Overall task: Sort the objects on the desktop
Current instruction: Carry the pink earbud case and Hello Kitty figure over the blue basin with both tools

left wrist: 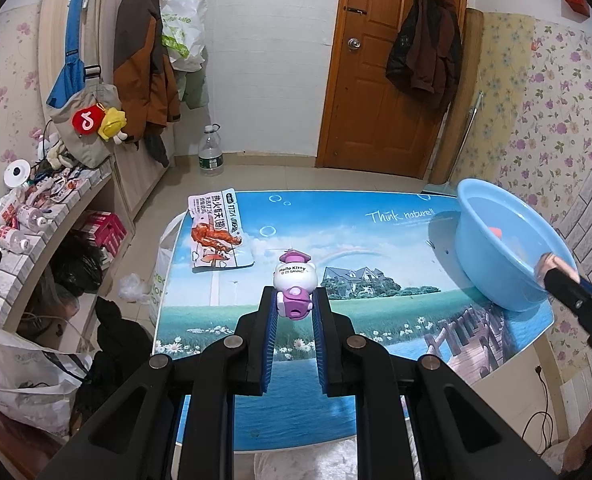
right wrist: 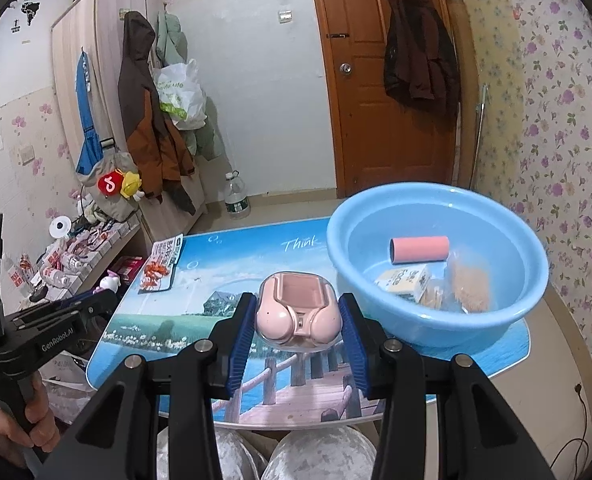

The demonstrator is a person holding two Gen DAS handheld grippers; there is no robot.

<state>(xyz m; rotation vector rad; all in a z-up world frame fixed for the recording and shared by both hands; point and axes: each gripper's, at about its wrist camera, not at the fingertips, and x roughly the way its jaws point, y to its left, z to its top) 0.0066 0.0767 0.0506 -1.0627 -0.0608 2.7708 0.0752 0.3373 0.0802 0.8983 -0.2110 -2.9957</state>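
The right gripper (right wrist: 298, 320), jaws clamped on the pink case (right wrist: 298, 312), sits just left of the basin (right wrist: 436, 316) and nearer it than the left gripper (left wrist: 293, 304), which pinches the toy (left wrist: 293, 286) mid-table.

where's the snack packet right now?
In the left wrist view the snack packet lies flat at the table's far left corner, beyond the cat toy held in the left tool.
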